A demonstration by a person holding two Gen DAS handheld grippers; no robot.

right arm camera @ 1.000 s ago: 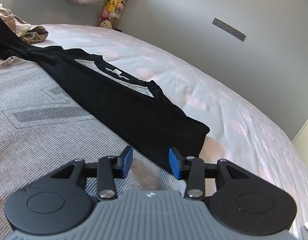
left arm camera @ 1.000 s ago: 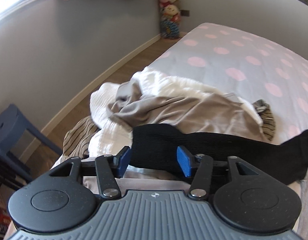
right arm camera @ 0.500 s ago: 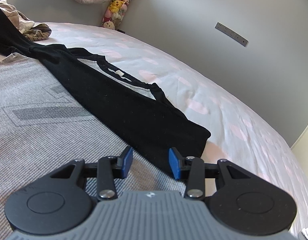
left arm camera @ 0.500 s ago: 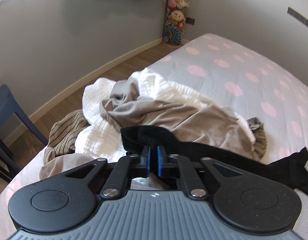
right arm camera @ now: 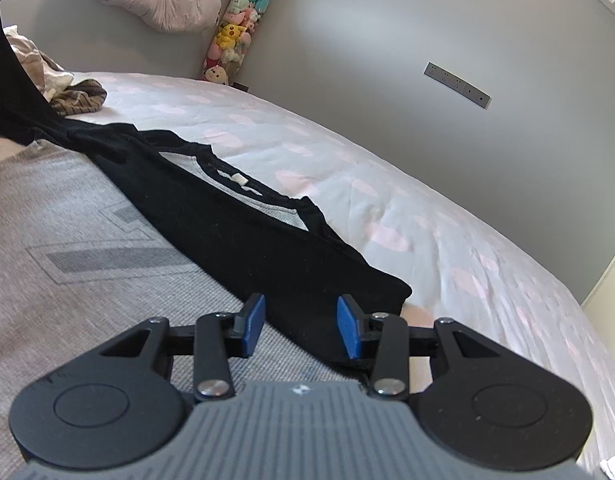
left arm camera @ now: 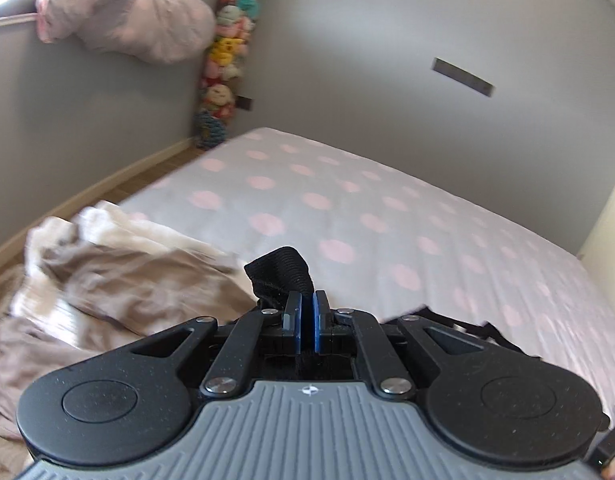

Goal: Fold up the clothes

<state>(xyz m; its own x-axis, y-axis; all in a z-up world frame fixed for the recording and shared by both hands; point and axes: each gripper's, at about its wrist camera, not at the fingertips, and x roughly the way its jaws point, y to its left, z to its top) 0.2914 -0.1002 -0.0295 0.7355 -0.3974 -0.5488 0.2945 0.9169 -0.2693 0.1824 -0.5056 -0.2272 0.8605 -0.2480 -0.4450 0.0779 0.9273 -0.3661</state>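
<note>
Change since a second ago: left gripper [left arm camera: 306, 322] was spread over the black cuff [left arm camera: 279, 272]; now its pads are pressed together on that cuff and it is lifted off the pile [left arm camera: 107, 280], swung toward the open bed [left arm camera: 387, 208]. Right gripper [right arm camera: 300, 328] unchanged.

Item: shirt [right arm camera: 87, 240], grey body, black sleeves, lying flat on the bed, front up, collar [right arm camera: 235, 184] toward the wall. Left sleeve rises taut out of the right view's upper left corner; right sleeve [right arm camera: 267, 248] lies folded across the chest, its end between the right gripper's spread jaws, which pinch nothing.

Step in hand, as judged: carry the left sleeve inward across the chest.

Handling notes:
- Keep the cuff pinched until it lies flat; release low, not from height.
- Lay it straight across, parallel to the shoulder line, so the fold edge runs along the side seam.
- Right gripper could press the body down to stop it dragging.
- Keep clear of the pile; loose cloth may snag.
</note>
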